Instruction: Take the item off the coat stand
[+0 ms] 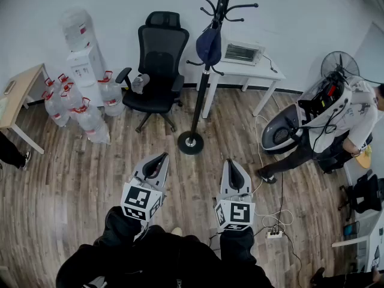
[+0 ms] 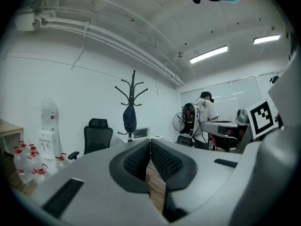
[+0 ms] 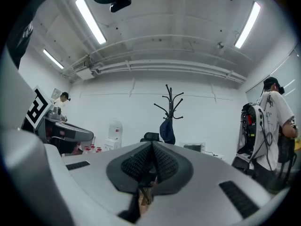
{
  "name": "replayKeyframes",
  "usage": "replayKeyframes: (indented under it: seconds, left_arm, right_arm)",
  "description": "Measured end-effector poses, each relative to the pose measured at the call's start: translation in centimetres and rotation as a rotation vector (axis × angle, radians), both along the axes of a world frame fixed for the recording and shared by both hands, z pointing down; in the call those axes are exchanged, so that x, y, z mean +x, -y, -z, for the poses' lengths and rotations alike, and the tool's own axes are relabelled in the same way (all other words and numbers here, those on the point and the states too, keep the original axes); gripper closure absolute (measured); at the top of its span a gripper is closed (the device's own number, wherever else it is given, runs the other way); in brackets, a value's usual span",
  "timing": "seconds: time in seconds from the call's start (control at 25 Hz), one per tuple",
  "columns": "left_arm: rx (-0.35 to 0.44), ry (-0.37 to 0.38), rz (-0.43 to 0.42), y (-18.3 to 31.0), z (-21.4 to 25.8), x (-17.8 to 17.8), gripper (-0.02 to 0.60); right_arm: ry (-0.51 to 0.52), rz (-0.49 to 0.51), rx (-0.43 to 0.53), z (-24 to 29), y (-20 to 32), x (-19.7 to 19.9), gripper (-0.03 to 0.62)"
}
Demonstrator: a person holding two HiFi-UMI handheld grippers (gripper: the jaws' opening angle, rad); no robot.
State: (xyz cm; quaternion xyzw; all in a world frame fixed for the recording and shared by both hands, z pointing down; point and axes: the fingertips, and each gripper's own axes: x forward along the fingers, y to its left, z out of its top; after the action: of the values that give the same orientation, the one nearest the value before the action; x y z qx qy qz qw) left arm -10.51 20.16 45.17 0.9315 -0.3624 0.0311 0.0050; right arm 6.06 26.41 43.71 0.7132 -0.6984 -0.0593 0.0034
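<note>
A black coat stand (image 1: 201, 83) rises from a round base on the wood floor, ahead of me. A dark blue cap (image 1: 209, 45) hangs from one of its hooks. The same cap (image 2: 130, 118) shows in the left gripper view and the cap (image 3: 167, 131) in the right gripper view, far beyond the jaws. My left gripper (image 1: 161, 157) and right gripper (image 1: 231, 163) are held low, side by side, well short of the stand. Both are shut with nothing between the pads.
A black office chair (image 1: 155, 65) stands left of the stand, a white table (image 1: 246, 71) right behind it. Water bottles (image 1: 84, 104) and a dispenser sit at the left. A person (image 1: 336, 122) with gear stands at the right, by a fan and floor cables.
</note>
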Motion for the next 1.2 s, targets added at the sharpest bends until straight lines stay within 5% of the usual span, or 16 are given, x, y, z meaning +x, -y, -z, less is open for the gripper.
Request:
replayKeyframes:
  seconds: [0.68, 1.2]
  left_arm:
    - [-0.004, -0.003, 0.030, 1.4, -0.5, 1.3, 0.557]
    - [-0.018, -0.003, 0.058, 13.1, -1.3, 3.9, 0.557]
  right_arm:
    - [0.004, 0.019, -0.007, -1.0, 1.0, 1.6, 0.579]
    - [0.007, 0.042, -0.029, -1.9, 13.1, 4.5, 0.579]
